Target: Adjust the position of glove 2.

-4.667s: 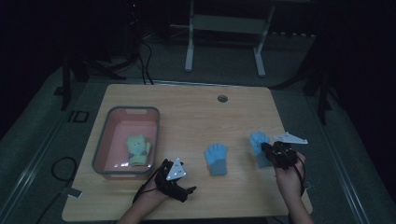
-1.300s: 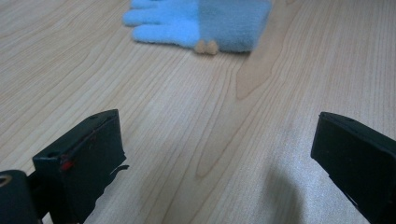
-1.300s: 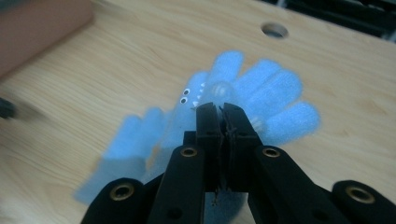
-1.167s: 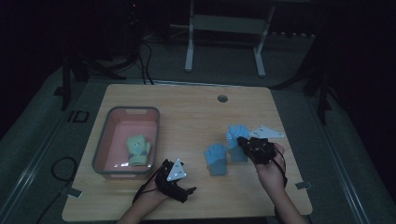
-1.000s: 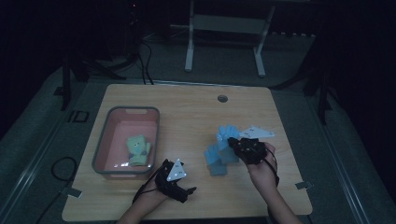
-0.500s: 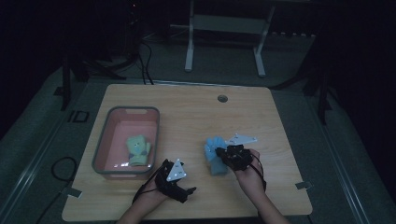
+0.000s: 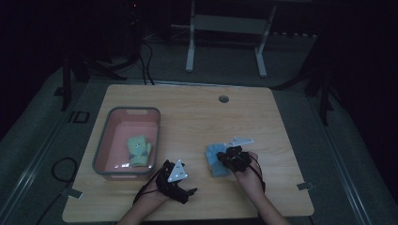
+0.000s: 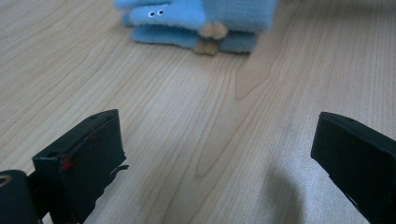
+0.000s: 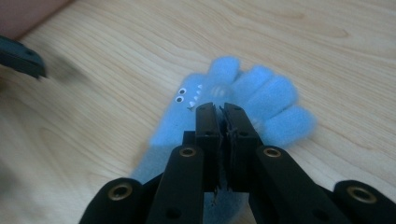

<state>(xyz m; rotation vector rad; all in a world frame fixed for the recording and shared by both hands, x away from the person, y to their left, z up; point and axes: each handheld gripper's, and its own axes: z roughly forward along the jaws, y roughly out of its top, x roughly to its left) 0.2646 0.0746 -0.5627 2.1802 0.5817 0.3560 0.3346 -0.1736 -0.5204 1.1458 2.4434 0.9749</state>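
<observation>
Two blue monster gloves lie stacked right of the table's middle front; the upper blue glove (image 7: 214, 154) (image 9: 266, 100) has googly eyes and white teeth, and the lower blue glove (image 8: 233, 43) (image 9: 147, 169) peeks out beneath. My right gripper (image 7: 227, 157) (image 9: 222, 110) sits on top of the stack, jaws shut, pinching the upper glove's fabric. My left gripper (image 7: 187, 195) (image 8: 215, 163) rests low on the table to the left of the stack, jaws wide open with bare wood between them. The stack (image 8: 201, 21) lies ahead of it.
A pink bin (image 7: 101, 146) with a grey rim stands at the table's left and holds a green glove (image 7: 139, 150). A cable hole (image 7: 224, 99) sits near the far edge. Bare wood runs across the back and right of the table.
My right gripper has carried the blue glove leftward from the table's right side and brought it down onto the other blue glove. The left gripper has stayed put.
</observation>
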